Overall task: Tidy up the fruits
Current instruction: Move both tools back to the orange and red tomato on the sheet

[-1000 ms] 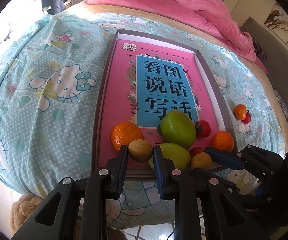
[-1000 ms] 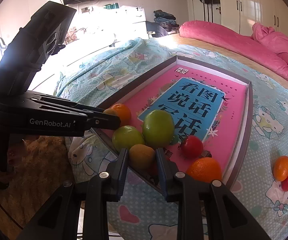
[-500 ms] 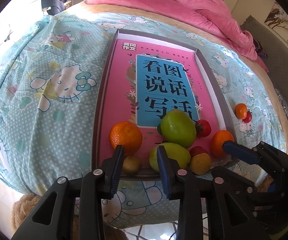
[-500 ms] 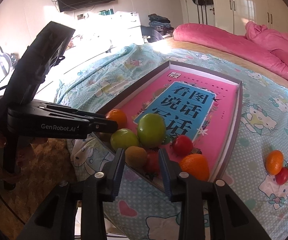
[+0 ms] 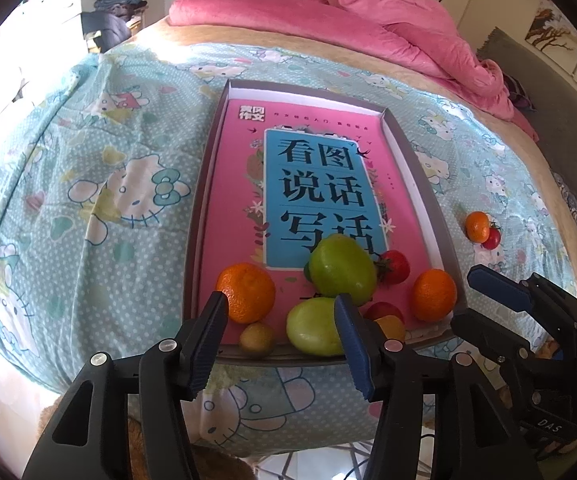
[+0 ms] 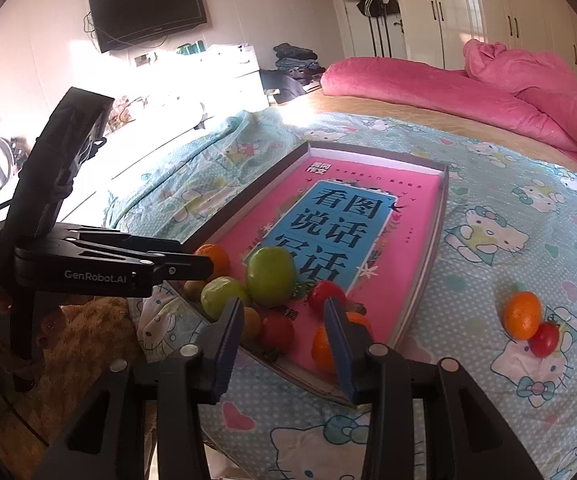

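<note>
A grey tray (image 5: 204,184) with a pink book in it lies on the bed. At its near end sit an orange (image 5: 246,293), a kiwi (image 5: 257,336), two green fruits (image 5: 342,270), tomatoes (image 5: 394,266) and another orange (image 5: 433,295). A small orange (image 5: 476,226) and a tomato (image 5: 491,238) lie on the sheet right of the tray. My left gripper (image 5: 280,344) is open and empty, just short of the kiwi. My right gripper (image 6: 284,344) is open and empty above the tray's near corner (image 6: 328,388).
The Hello Kitty sheet (image 5: 88,184) covers the bed. A pink duvet (image 5: 368,28) lies at the far end. A TV (image 6: 148,10) hangs on the wall; wardrobes (image 6: 488,12) stand behind. A brown plush thing (image 6: 88,328) lies below the bed edge.
Both grippers let go of a kiwi each, opened wide and drew back from the tray. The kiwis now lie at the tray's near edge.
</note>
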